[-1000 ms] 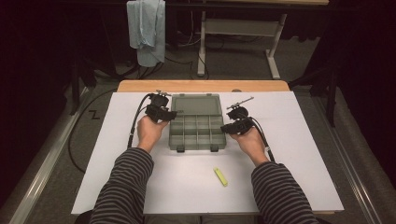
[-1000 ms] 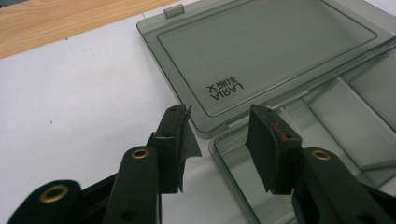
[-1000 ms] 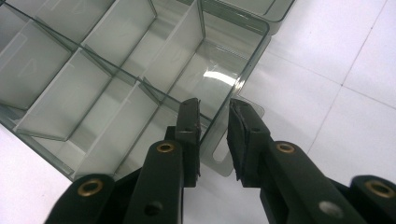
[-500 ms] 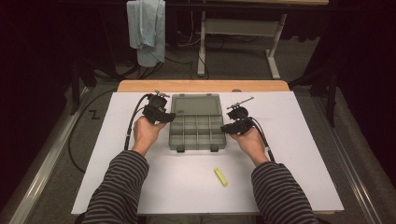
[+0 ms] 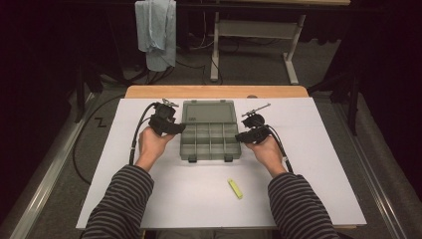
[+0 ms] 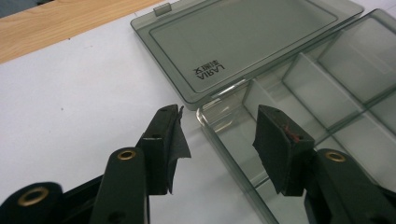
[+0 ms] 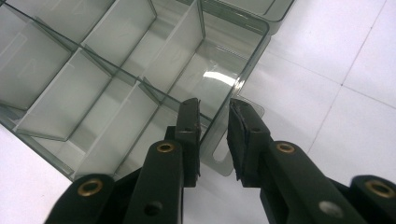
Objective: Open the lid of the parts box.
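Left claw just opened, straddling organizer box corner untouched

The box sits mid-table, nearer the far edge, lid flat behind it. My left gripper flanks its left side, my right gripper its right. The marker lies toward the near edge.

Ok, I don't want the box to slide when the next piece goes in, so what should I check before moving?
1. Lid folded flat behind the box: ok.
2. Compartments empty: ok.
3. Right gripper astride the box's side wall: ok; whether it pinches: cannot tell.
4. Left gripper free: ok; jaws have just been opening, nothing clamped.
5. Yellow stick lying free on the white sheet: ok.
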A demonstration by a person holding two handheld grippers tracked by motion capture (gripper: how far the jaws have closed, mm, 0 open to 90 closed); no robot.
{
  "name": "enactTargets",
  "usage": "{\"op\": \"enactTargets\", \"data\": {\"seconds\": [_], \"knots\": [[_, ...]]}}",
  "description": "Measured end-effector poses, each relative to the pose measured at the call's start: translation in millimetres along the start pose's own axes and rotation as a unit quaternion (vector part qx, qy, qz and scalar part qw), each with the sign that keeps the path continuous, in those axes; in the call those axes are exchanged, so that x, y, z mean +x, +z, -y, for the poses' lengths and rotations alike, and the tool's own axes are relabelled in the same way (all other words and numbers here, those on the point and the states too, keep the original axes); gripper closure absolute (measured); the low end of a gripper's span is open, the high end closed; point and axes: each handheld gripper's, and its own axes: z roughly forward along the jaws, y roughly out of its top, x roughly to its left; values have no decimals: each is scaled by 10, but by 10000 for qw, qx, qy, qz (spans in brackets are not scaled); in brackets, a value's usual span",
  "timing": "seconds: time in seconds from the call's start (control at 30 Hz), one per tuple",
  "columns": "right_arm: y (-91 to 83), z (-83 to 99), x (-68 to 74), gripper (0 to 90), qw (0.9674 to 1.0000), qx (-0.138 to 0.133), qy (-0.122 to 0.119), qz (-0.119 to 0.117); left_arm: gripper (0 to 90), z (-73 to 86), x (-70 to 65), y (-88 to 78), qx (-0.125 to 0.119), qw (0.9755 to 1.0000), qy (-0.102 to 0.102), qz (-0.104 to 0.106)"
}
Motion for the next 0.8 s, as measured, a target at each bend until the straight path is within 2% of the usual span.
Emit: {"op": "enactTargets", "data": {"seconds": [0.37,0.43,0.8], "knots": [[-1,5,14,767,10000,-18,-46,42,489,63,-67,-89,-68,9998,158,25],[0,9,18,767,9999,-35,-100,68,489,87,-66,-109,-77,9999,99,56],[-2,15,43,762,9998,-47,-157,150,478,259,-63,-245,-166,9998,83,78]]}}
